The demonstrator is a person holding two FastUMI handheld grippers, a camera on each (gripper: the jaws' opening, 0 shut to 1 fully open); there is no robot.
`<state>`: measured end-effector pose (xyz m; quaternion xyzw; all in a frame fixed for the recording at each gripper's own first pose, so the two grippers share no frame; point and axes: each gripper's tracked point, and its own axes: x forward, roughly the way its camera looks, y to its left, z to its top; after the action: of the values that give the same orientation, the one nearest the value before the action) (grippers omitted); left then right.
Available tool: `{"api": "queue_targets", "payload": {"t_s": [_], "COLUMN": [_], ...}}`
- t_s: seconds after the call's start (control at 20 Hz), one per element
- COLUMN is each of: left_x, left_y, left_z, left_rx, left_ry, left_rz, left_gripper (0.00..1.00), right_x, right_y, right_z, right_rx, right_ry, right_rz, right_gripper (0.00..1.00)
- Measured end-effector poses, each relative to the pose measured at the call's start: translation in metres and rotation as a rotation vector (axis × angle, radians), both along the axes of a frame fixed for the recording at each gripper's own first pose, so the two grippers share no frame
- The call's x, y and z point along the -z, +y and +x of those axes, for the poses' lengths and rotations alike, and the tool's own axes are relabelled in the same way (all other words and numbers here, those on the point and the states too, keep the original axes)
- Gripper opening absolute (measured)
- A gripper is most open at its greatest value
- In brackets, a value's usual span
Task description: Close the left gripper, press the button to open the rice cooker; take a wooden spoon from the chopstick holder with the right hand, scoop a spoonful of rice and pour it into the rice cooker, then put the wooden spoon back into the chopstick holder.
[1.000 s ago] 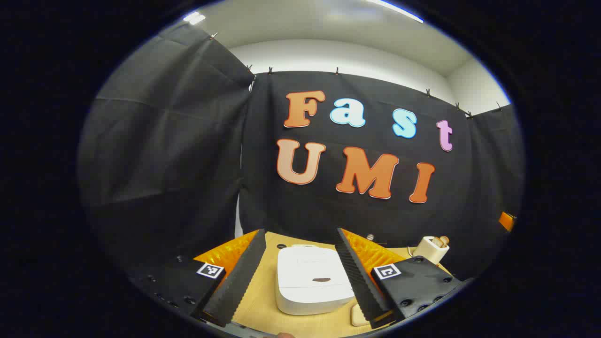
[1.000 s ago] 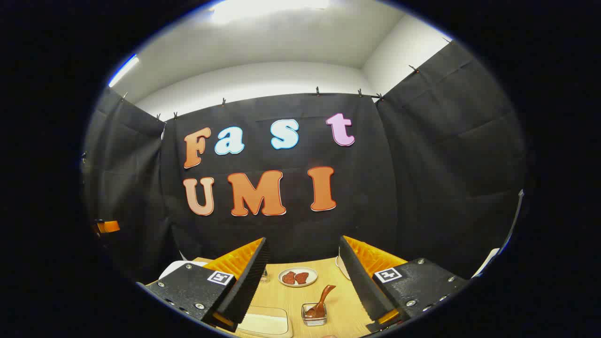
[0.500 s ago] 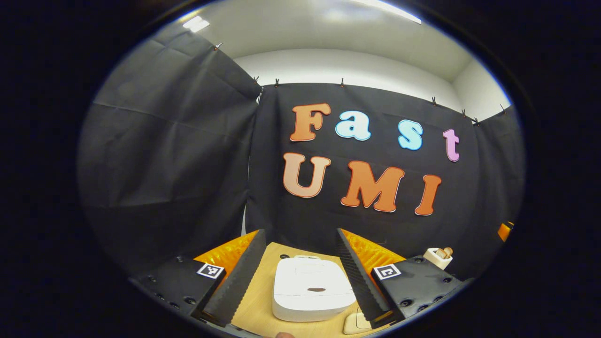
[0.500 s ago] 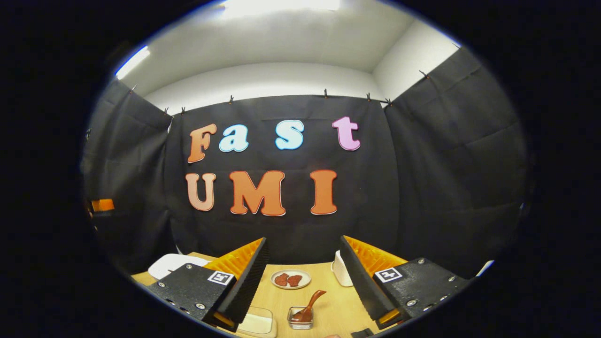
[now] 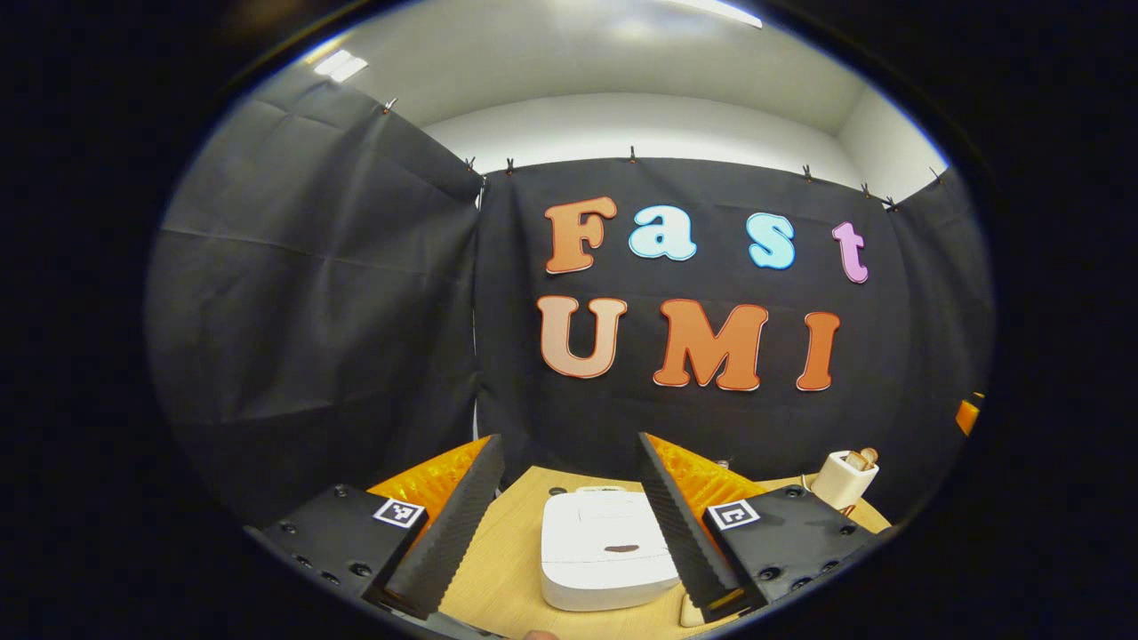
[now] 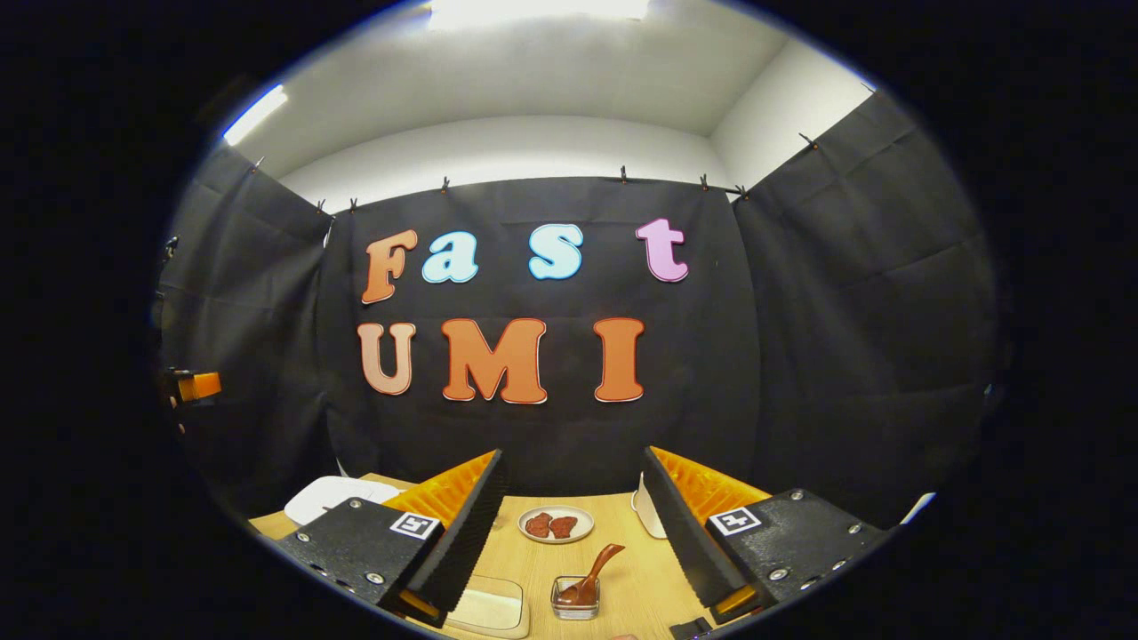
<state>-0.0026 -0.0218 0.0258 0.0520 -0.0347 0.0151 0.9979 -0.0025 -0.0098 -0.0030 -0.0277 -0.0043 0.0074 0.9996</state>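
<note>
The white rice cooker (image 5: pixel 609 551) sits on the wooden table with its lid down and a dark slot on top. My left gripper (image 5: pixel 567 443) hovers above and in front of it, open, with nothing between the fingers. A cream chopstick holder (image 5: pixel 843 478) with wooden handles sticking out stands at the far right. My right gripper (image 6: pixel 573 455) is open and empty above the table. The cooker (image 6: pixel 333 493) shows again at the far left in the right gripper view. A shallow clear container of pale rice (image 6: pixel 484 609) lies near the left finger.
A small plate with red-brown pieces (image 6: pixel 556 524) lies mid-table. A little glass dish holding a brown spoon (image 6: pixel 576 596) stands in front of it. A white vessel (image 6: pixel 642 514) is partly hidden behind the right finger. Black cloth walls close in the table (image 6: pixel 636 578).
Both cameras have shifted slightly. In the left gripper view the cooker has slid a little rightward and the holder has risen. Both grippers stay open and empty.
</note>
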Motion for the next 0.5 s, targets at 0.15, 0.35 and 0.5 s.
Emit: {"api": "queue_targets", "payload": {"t_s": [0.15, 0.35, 0.5], "left_x": [-0.003, 0.018, 0.031], "left_y": [0.001, -0.008, -0.005], "left_z": [0.006, 0.026, 0.038], "left_rx": [-0.003, 0.029, 0.006], "left_ry": [-0.029, -0.004, 0.033], "left_rz": [-0.018, -0.073, -0.027], "left_gripper": [1.0, 0.96, 0.51], "right_x": [0.002, 0.011, 0.015], "right_y": [-0.001, 0.0, -0.001], "right_z": [-0.001, -0.001, -0.001], "right_rx": [0.013, 0.012, 0.015], "right_ry": [-0.001, 0.034, 0.051], "right_rz": [-0.012, -0.02, -0.017], "right_gripper": [0.95, 0.95, 0.95]}}
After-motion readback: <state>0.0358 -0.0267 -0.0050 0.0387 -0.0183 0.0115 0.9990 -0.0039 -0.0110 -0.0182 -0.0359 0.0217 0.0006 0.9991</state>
